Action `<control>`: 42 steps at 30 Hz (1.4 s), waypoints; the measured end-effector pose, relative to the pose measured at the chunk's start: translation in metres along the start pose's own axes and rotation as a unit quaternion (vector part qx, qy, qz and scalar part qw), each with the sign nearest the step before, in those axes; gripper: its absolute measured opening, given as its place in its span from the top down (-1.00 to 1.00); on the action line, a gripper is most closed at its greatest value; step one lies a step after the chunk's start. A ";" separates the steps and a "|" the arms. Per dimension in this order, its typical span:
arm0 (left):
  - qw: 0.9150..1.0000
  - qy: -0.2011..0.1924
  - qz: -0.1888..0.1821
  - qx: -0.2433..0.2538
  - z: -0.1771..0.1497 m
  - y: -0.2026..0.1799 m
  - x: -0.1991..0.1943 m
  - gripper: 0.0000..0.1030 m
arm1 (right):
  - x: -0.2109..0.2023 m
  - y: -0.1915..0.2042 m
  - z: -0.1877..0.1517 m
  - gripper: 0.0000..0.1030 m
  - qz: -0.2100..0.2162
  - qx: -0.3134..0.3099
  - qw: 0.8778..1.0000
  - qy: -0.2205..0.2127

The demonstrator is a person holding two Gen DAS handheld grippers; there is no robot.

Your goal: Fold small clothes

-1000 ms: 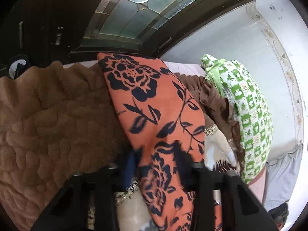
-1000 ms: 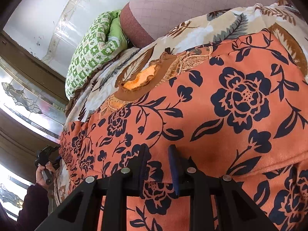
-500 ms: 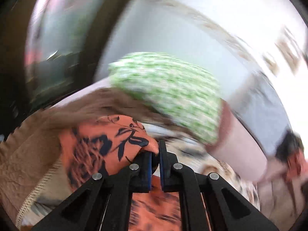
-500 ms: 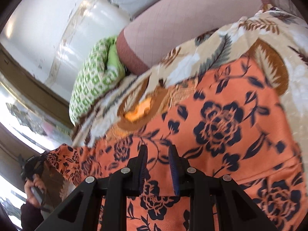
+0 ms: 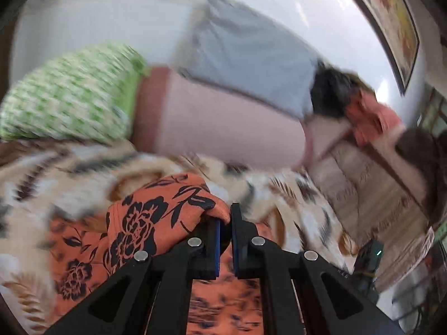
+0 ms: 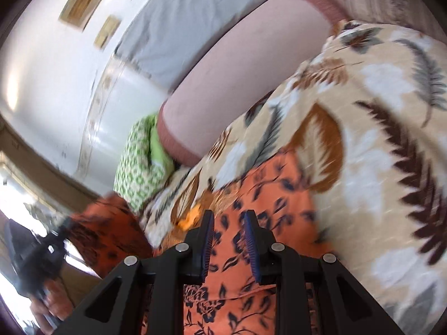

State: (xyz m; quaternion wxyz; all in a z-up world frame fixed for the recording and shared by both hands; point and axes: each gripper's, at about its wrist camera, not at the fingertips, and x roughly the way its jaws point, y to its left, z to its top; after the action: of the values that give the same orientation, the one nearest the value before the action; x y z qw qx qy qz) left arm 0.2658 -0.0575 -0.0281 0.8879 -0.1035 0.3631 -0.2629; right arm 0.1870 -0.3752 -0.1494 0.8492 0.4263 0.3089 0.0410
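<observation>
Orange floral-print cotton garment (image 5: 156,217) bunches at 11 o'clock of the left gripper (image 5: 225,220), whose blue-padded fingers are pinched together on its raised fold. The right gripper (image 6: 227,220) hangs with fingers apart over the same garment (image 6: 251,223), spread flat on a cream leaf-patterned blanket (image 6: 363,139). Beyond, at 12 o'clock, lie a pink bolster (image 5: 223,122) and a green-and-white patterned pillow (image 5: 69,95).

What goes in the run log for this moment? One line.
left gripper: shut on orange floral cloth | right gripper: open over it | bedspread beneath
</observation>
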 end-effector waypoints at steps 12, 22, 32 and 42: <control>0.976 0.199 0.051 0.070 -0.117 -0.041 0.105 -0.40 | -0.030 -0.039 0.028 0.50 -0.008 0.041 0.999 -0.016; 0.991 0.099 0.093 0.018 -0.124 0.037 0.000 -0.58 | -0.006 0.004 0.002 0.50 0.013 -0.011 1.000 0.020; 0.961 0.026 0.245 -0.129 -0.135 0.159 -0.017 -0.57 | 0.067 0.119 -0.094 0.50 0.083 -0.173 0.968 0.159; 0.948 0.085 0.283 -0.121 -0.149 0.185 0.005 -0.57 | 0.112 0.084 -0.096 0.53 -0.042 -0.138 0.976 0.160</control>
State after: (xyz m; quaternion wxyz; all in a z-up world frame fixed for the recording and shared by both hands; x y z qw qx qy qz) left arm 0.2372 0.0968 -0.2065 0.8723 -0.0803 0.4809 0.0368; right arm 0.2393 -0.2180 -0.1842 0.8403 0.2796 0.4501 0.1150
